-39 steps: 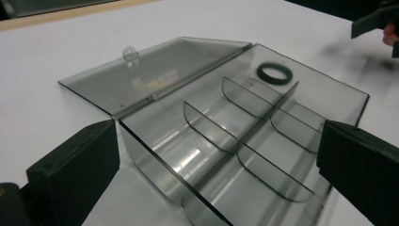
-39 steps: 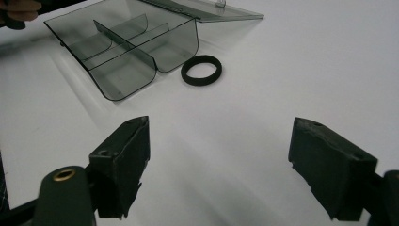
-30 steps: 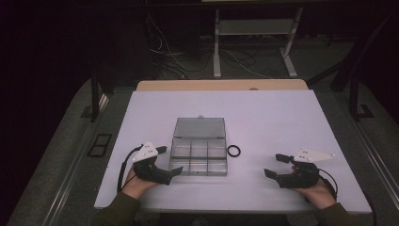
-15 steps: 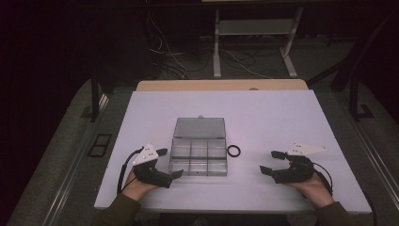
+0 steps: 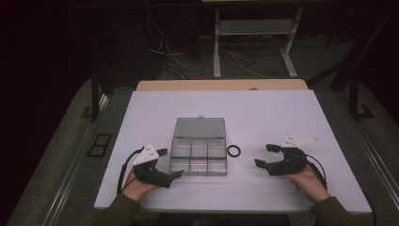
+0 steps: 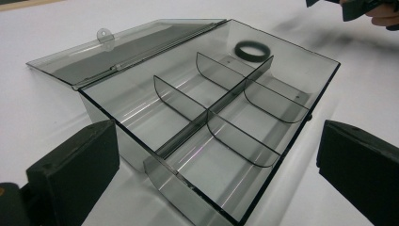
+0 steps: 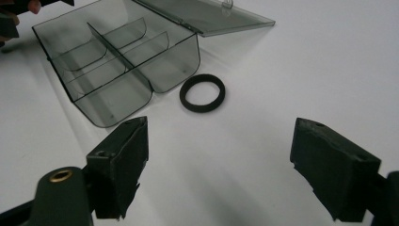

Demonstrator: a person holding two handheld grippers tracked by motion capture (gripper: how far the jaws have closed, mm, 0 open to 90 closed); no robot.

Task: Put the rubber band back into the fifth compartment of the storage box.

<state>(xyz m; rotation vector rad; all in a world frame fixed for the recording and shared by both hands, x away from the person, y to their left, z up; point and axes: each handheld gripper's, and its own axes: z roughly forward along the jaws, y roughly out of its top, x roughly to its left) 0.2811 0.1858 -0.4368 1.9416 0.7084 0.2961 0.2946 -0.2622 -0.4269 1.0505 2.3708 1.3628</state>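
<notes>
**Open box waits, ring lies beside it**

The white surface (image 5: pixel 263 113) is the largest thing here: flat, matt and smooth, so small things slide on it easily and show clearly against it.

Near the middle of the surface, a little toward the person's edge, stands the compartment box (image 5: pixel 199 155). It is of clear, grey-tinted hard plastic, rectangular, with one long divider and curved cross walls that make six compartments. All six look empty. Its lid (image 5: pixel 199 127) is folded flat back toward the far edge, with a small tab at its rim; I think it lies open so that something can go in from above.

The left tool (image 5: pixel 170 163) rests at the box's near left corner with its black jaws spread, and the box corner lies in front of them; the pads do not press on it. Probably it is placed there to steady the box.

The right tool (image 5: pixel 264 155) hovers over the surface toward the right edge, jaws also spread wide and holding nothing. It points toward the ring, which I judge to be its target.

The black ring (image 7: pixel 202 92) is small, round and dull like rubber. It lies flat on the surface just beside the box's right wall, outside every compartment.
</notes>
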